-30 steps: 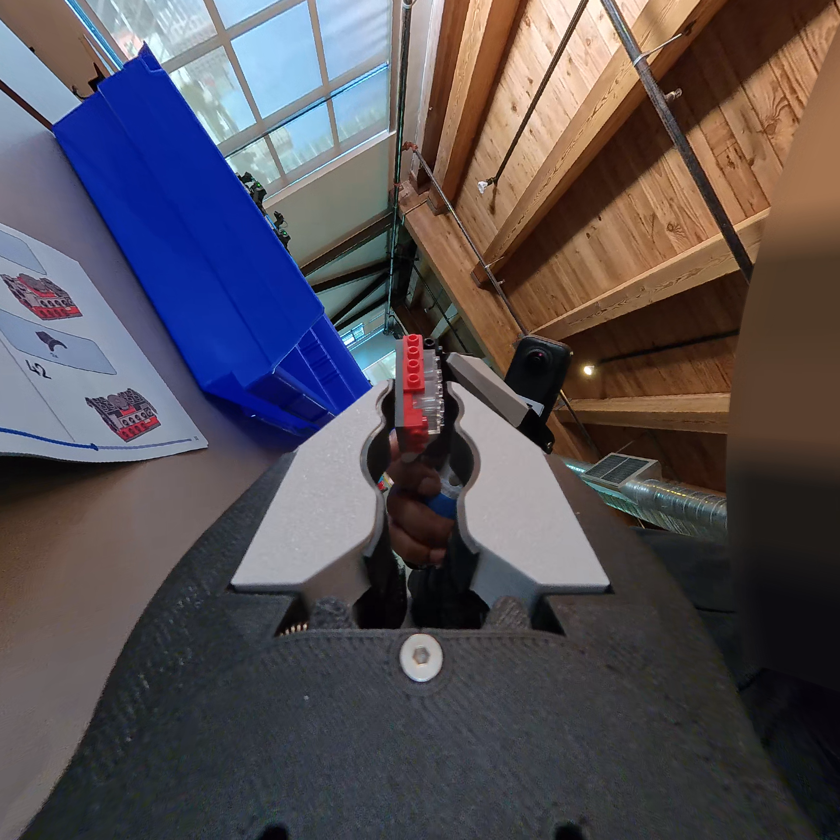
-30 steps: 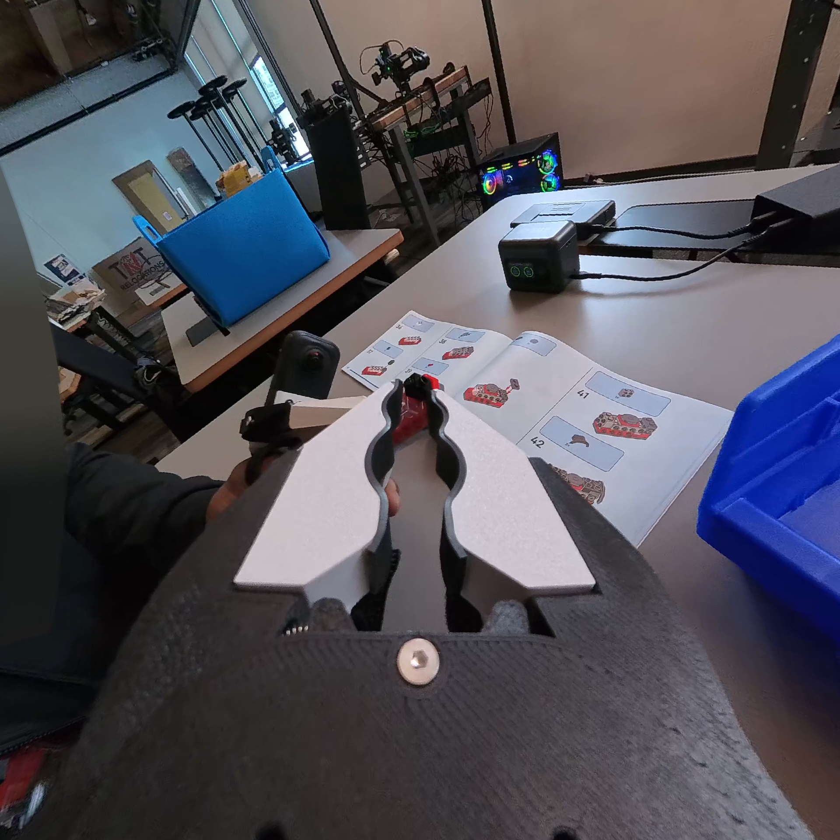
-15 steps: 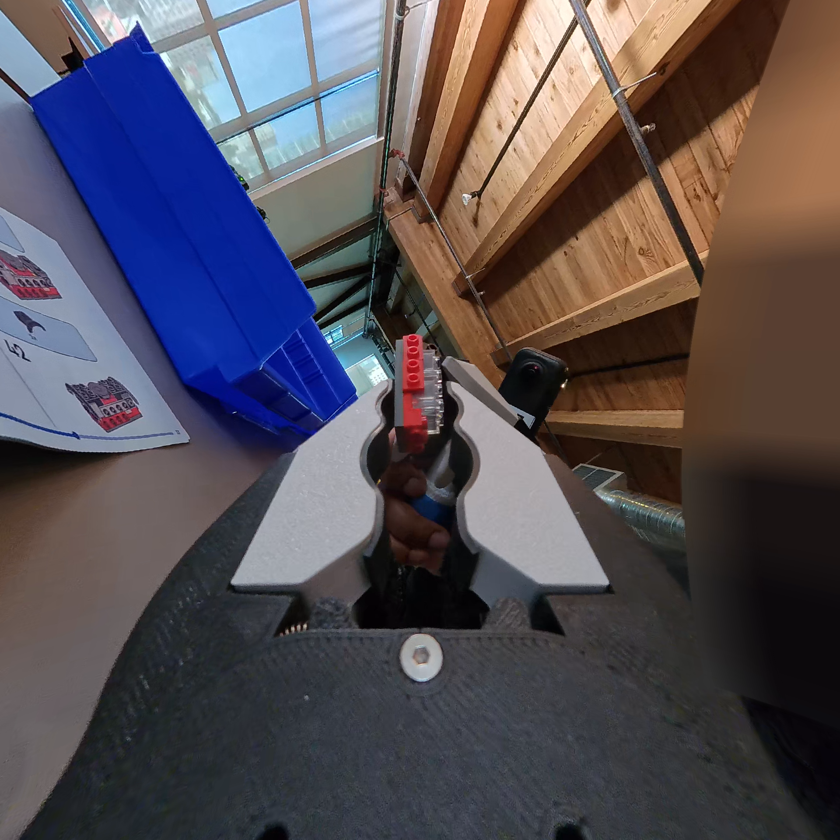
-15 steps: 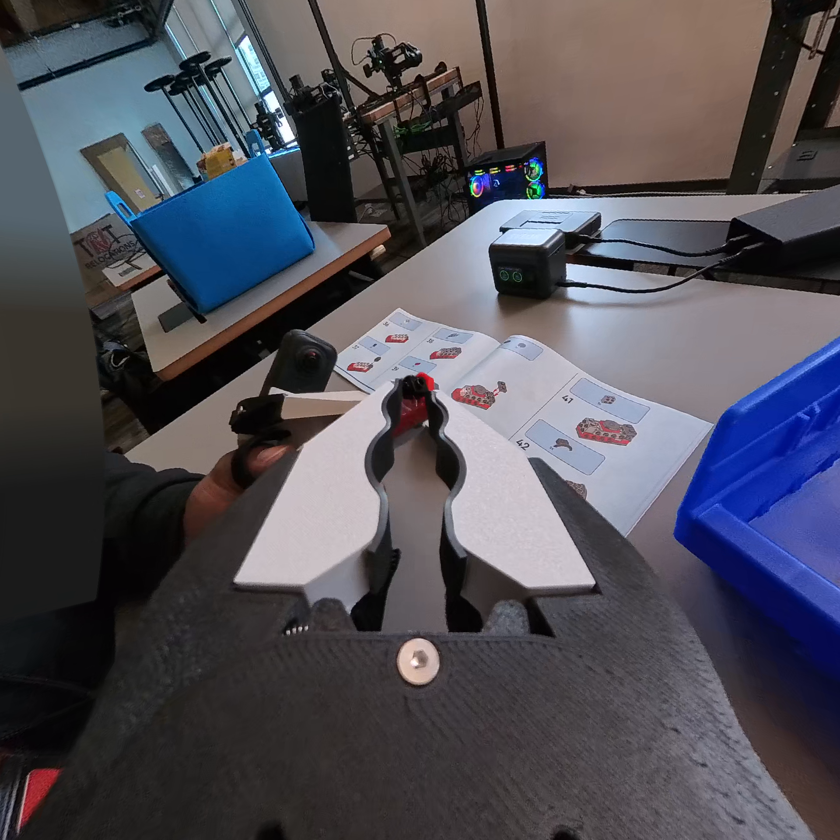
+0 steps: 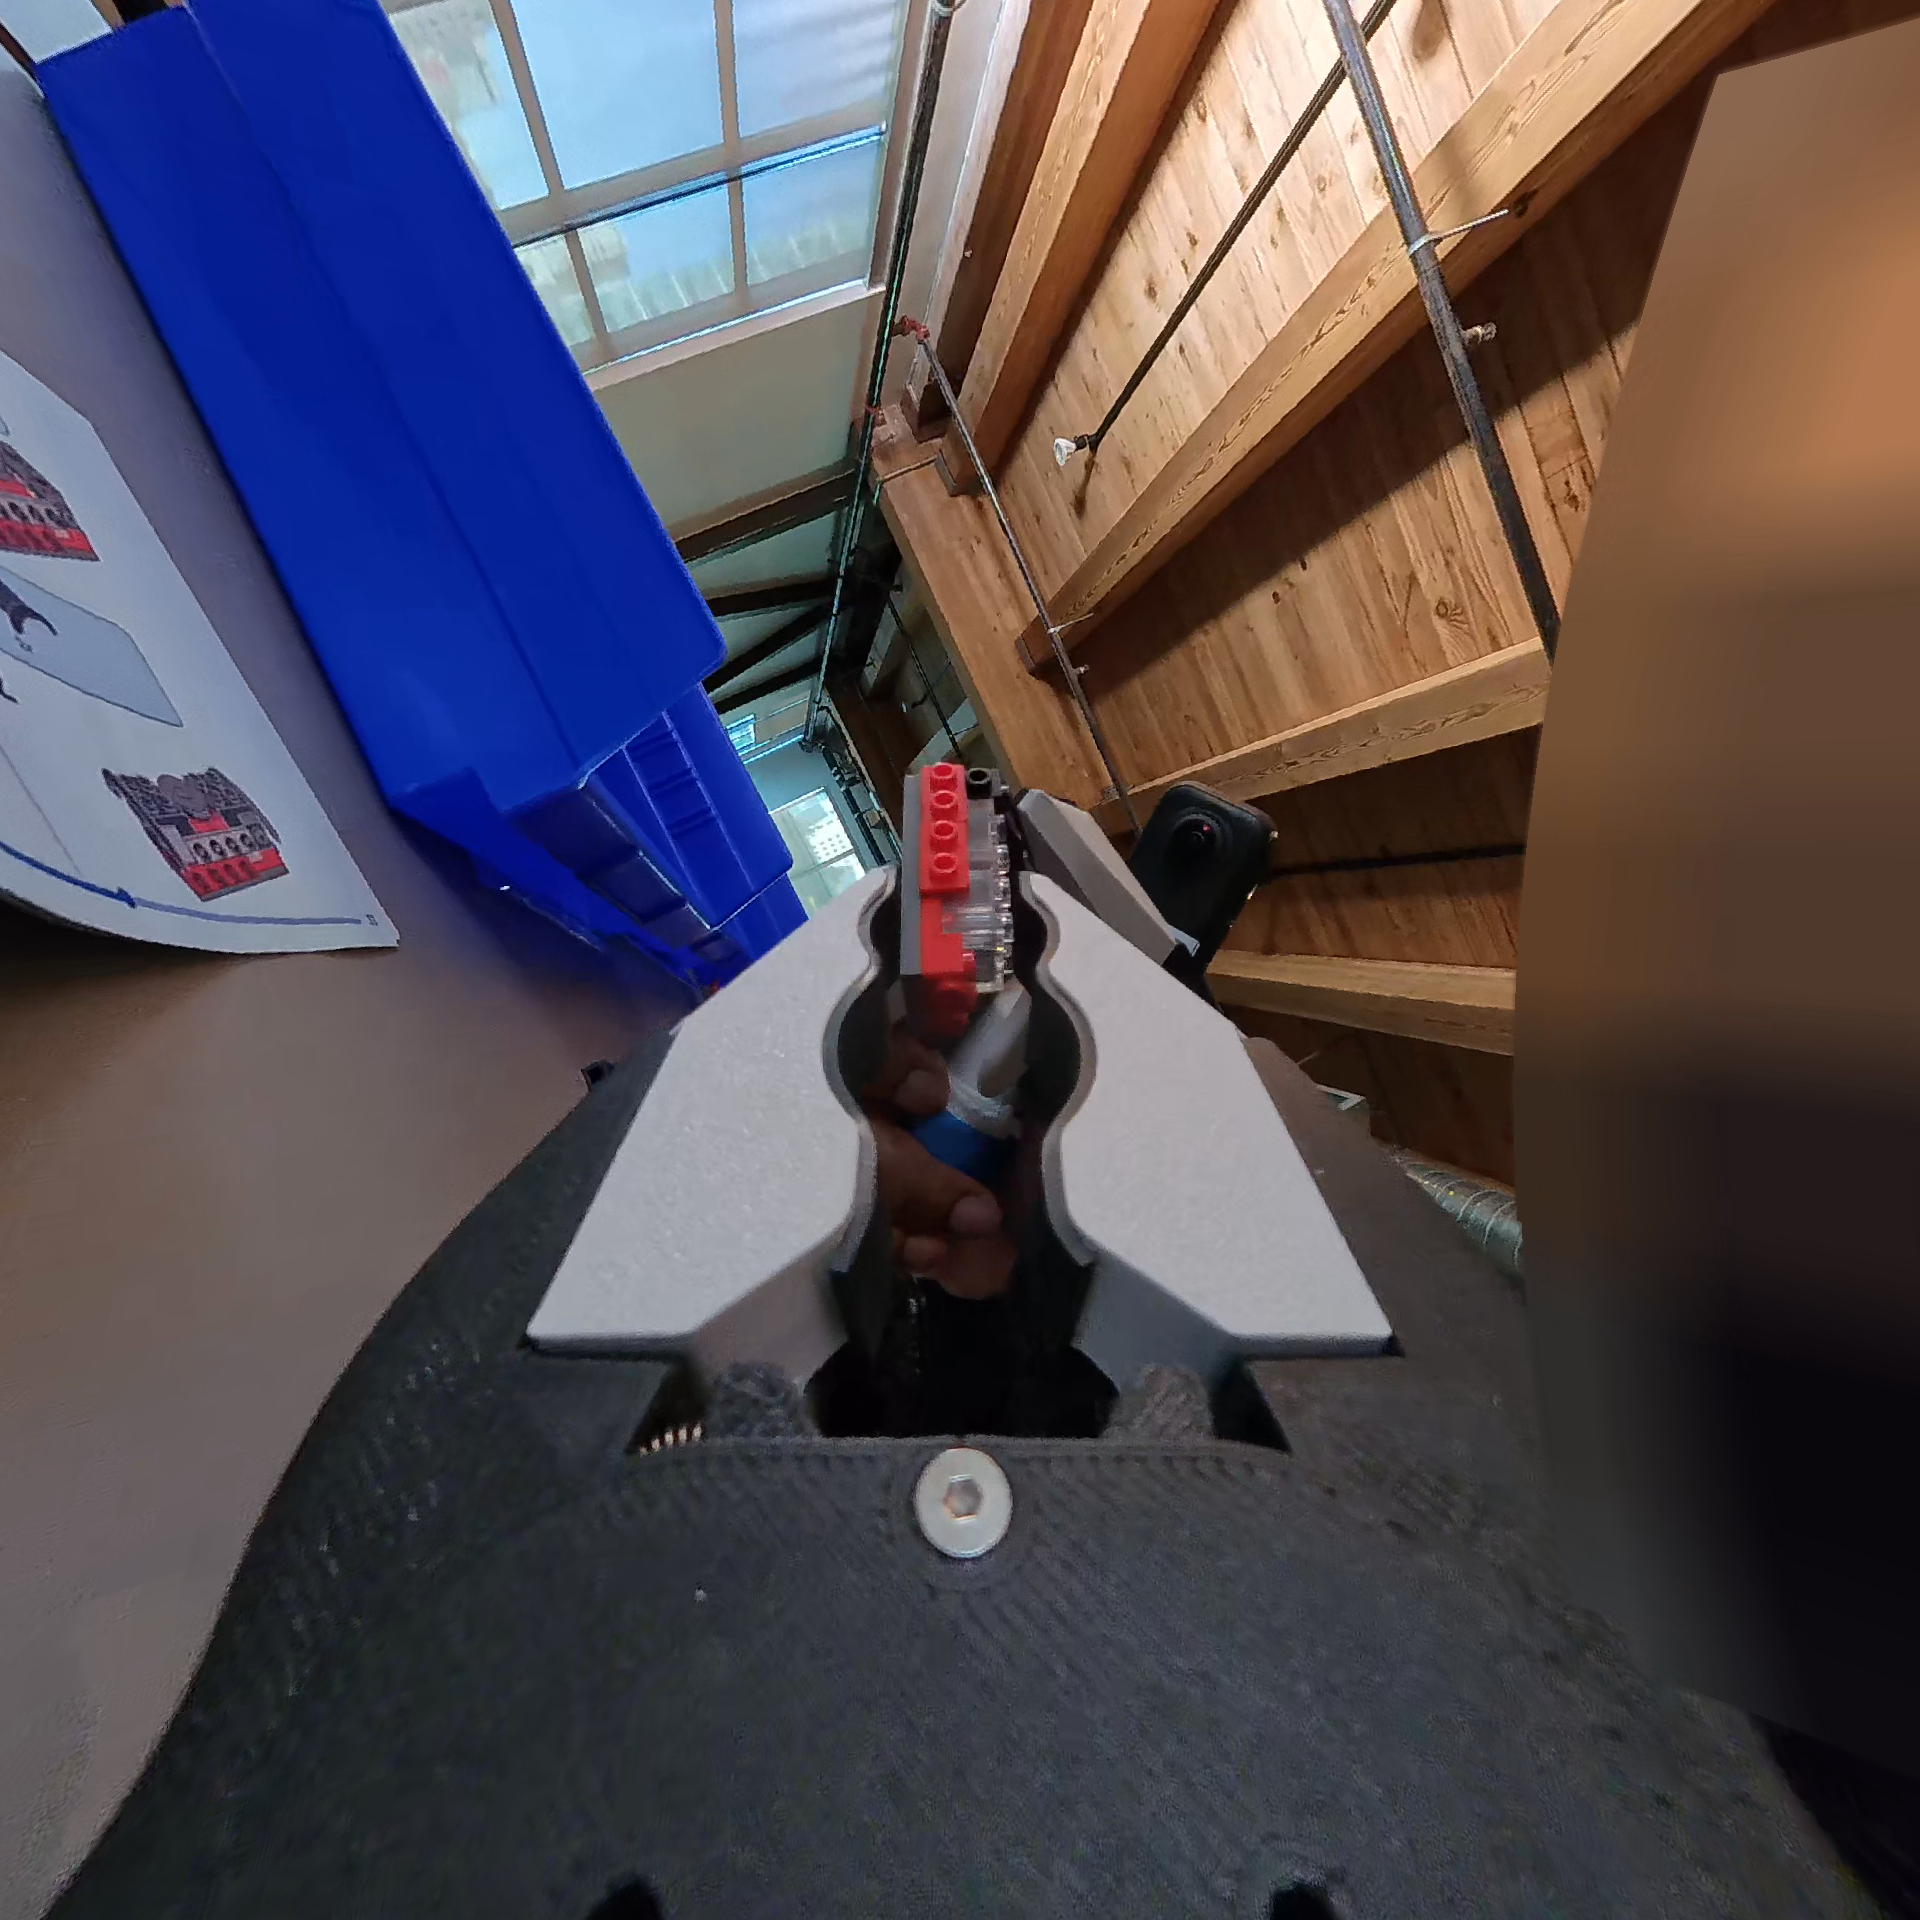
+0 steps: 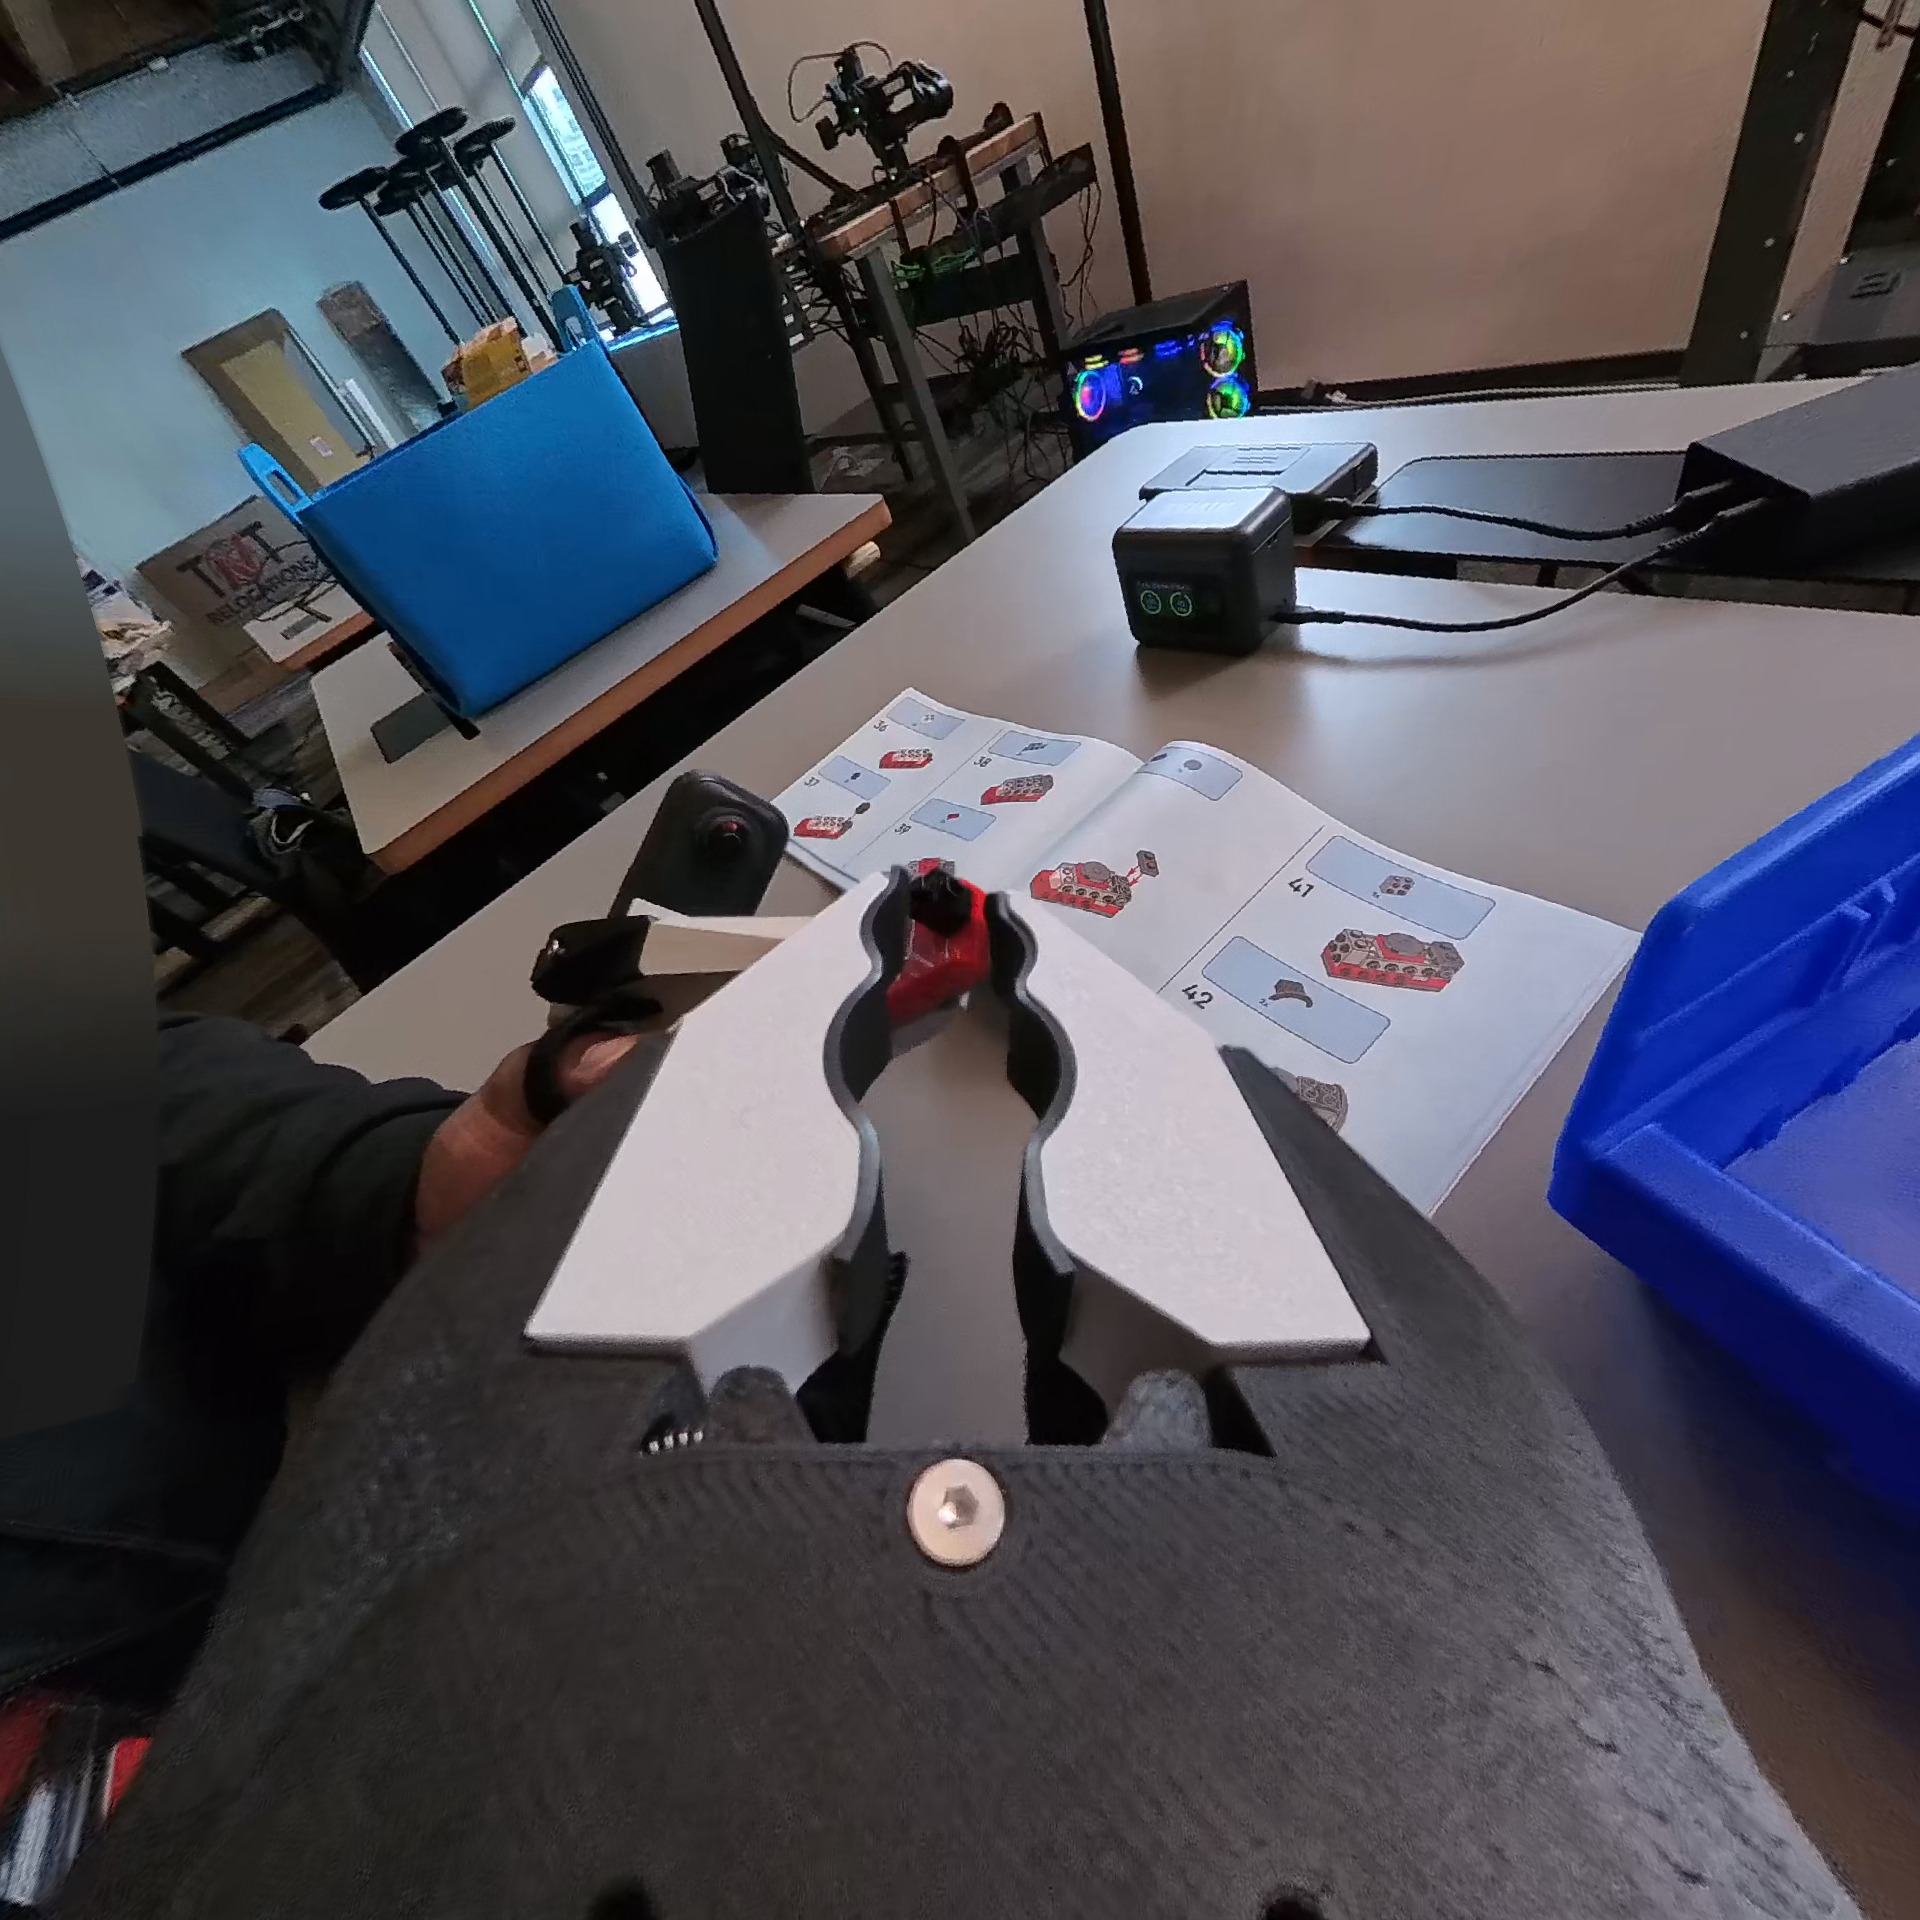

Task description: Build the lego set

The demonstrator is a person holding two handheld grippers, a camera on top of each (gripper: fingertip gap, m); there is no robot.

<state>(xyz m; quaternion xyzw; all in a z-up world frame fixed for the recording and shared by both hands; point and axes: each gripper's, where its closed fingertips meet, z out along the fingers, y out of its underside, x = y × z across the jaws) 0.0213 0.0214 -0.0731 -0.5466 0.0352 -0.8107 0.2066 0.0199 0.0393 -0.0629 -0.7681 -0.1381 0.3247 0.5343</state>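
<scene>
My left gripper (image 5: 956, 894) is shut on a small lego assembly (image 5: 940, 862) of red, grey and clear bricks, held in the air. My right gripper (image 6: 940, 904) meets it from the other side, jaws nearly closed around a small black piece (image 6: 938, 891) on top of the red assembly (image 6: 935, 966). The right gripper's finger (image 5: 1081, 873) touches the assembly in the left wrist view. The left gripper's finger (image 6: 717, 940) shows at the left in the right wrist view. The open instruction booklet (image 6: 1247, 914) lies on the table beyond; it also shows in the left wrist view (image 5: 125, 748).
A blue parts bin (image 6: 1766, 1091) stands on the grey table (image 6: 1455, 707) to the right, also in the left wrist view (image 5: 416, 416). A black cube-shaped device (image 6: 1205, 571) with cables sits at the back. A light-blue tub (image 6: 499, 561) is on another table. Both grippers' tips are close together, under 4 cm apart.
Both grippers stay together on the assembly. The pair has shifted slightly, so the booklet and blue bin sit a little differently in both views.
</scene>
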